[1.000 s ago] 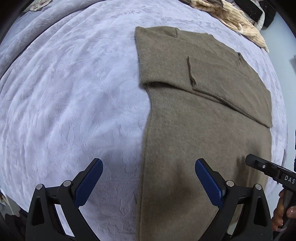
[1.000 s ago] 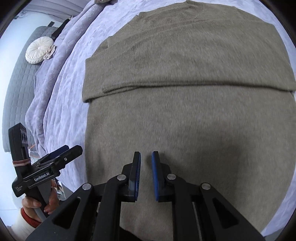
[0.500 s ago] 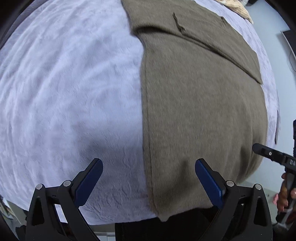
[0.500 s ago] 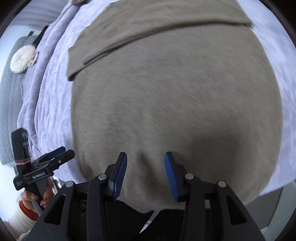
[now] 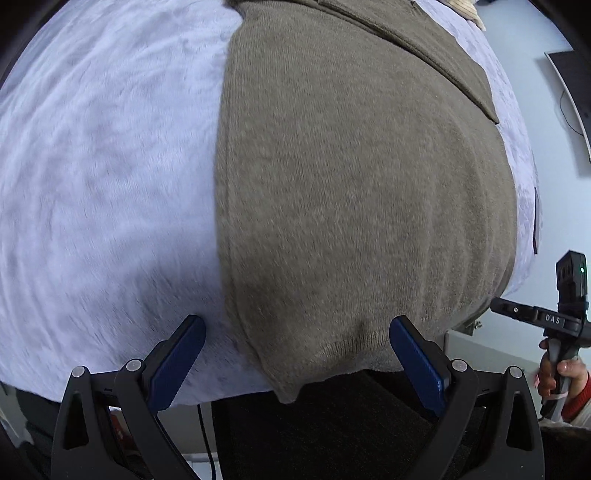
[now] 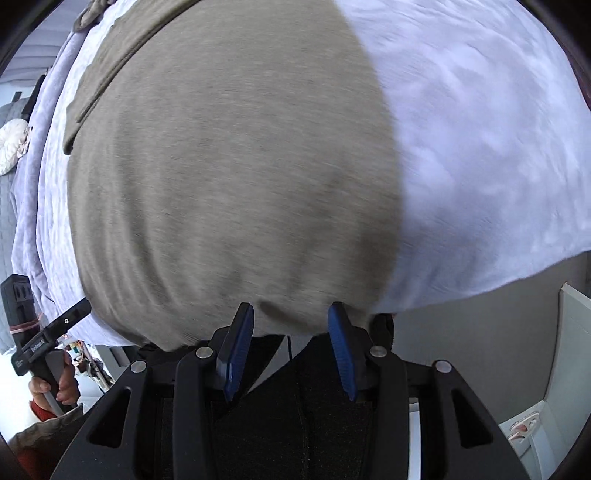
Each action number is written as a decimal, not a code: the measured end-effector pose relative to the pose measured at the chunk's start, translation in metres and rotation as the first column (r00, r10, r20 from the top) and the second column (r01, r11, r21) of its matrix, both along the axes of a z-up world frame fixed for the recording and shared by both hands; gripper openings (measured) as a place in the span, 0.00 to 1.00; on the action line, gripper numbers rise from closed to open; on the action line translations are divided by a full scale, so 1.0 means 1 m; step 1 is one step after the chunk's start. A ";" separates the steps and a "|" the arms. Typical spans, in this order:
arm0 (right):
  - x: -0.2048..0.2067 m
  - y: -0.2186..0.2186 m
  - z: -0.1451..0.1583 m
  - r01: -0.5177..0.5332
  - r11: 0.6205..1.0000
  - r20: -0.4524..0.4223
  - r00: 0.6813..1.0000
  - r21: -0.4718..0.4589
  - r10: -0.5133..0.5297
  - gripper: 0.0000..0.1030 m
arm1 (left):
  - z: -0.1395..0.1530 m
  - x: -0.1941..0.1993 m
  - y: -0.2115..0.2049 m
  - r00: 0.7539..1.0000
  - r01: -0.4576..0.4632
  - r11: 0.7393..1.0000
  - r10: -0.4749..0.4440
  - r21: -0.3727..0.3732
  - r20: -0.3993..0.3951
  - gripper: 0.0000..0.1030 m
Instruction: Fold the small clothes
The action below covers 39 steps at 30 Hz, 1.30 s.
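An olive-brown knit sweater [image 5: 362,192] lies flat on a lavender blanket [image 5: 103,155], its sleeves folded across the chest at the far end, its hem hanging a little over the bed's near edge. My left gripper [image 5: 297,325] is open wide, its blue pads either side of the hem's left corner. My right gripper [image 6: 291,312] is open, pads straddling the hem near the sweater's [image 6: 229,177] right corner. Neither pad visibly grips cloth. Each gripper also shows in the other's view: the right one [image 5: 532,314], the left one [image 6: 55,328].
The blanket [image 6: 480,147] spreads on both sides of the sweater. A round white cushion [image 6: 13,146] lies on a grey quilt at far left. A striped cream garment [image 5: 469,11] sits at the far right corner. Dark clothing of the person fills the space below the bed edge.
Both grippers have drawn back from over the sweater's body to its hem at the bed's near edge. The right gripper has gone from nearly shut to open.
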State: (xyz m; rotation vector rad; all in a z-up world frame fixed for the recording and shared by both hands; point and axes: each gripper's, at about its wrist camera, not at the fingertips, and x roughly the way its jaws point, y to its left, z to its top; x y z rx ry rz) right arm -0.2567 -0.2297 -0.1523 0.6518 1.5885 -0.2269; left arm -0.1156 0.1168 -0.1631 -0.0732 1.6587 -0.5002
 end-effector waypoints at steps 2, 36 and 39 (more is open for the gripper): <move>-0.012 -0.009 -0.004 -0.007 1.000 0.006 1.000 0.002 0.007 0.44 | -0.003 -0.010 -0.004 1.000 -0.004 1.000 0.003 0.022 0.009 0.97; 0.015 -0.036 0.066 0.113 0.879 0.385 0.868 0.463 -0.315 0.07 | 0.093 0.031 0.017 0.997 -0.056 0.916 0.075 -0.398 0.033 0.10; 0.029 -0.033 0.080 0.155 0.871 0.414 0.832 0.465 -0.369 0.07 | 0.100 0.057 0.020 0.998 -0.046 0.895 0.060 -0.445 0.018 0.10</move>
